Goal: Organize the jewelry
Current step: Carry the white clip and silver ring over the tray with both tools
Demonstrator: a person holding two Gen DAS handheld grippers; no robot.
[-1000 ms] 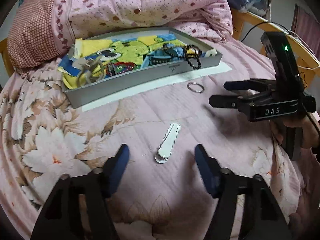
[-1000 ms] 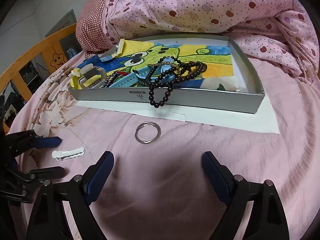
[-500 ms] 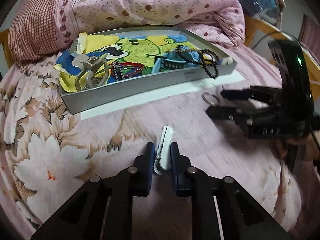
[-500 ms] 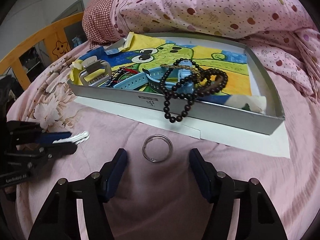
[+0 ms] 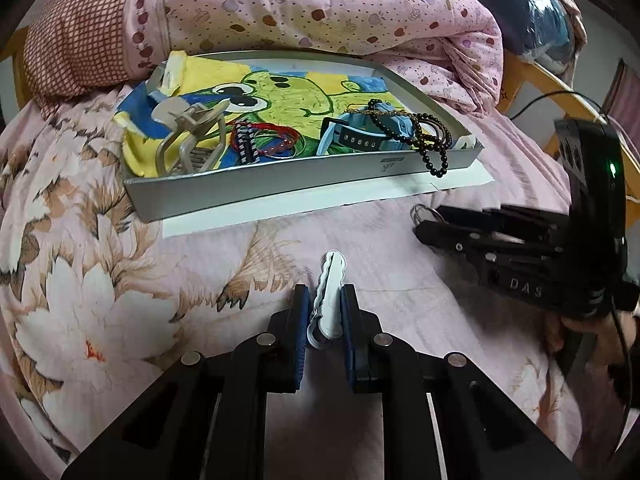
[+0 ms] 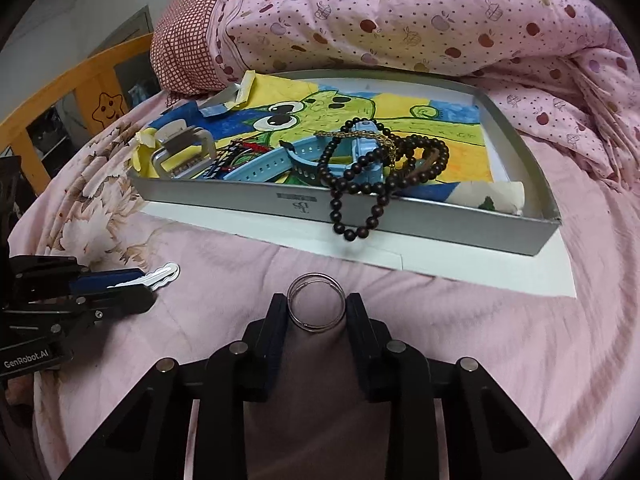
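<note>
- You are working on a bed (image 6: 500, 340) covered by a pink sheet, with a flower-print part on the left and a dotted pink quilt (image 6: 400, 20) bunched up behind.
- A shallow grey tray (image 6: 440, 224) sits on a white sheet of paper (image 6: 480, 268). Its bottom carries a green cartoon picture.
- In the tray lie a beige hair claw (image 5: 188, 136), a blue watch (image 6: 276, 160) and a dark bead bracelet (image 6: 360, 208) whose loop hangs over the front wall.
- A wooden bed rail (image 6: 60, 92) shows at the left edge of the right wrist view.
- Your left tongs (image 5: 324, 316) point down at the bed, and their blue pads are clamped on a white hair clip (image 5: 328, 296), which sticks out forward between them.
- Your right tongs (image 6: 316, 308) also point down, and their jaws have just been closing. A metal ring (image 6: 316, 304) lies on the sheet between them; you cannot tell whether the pads press on it yet.
- A hand (image 5: 580, 328) holds the right tongs at the edge of the left wrist view.
</note>
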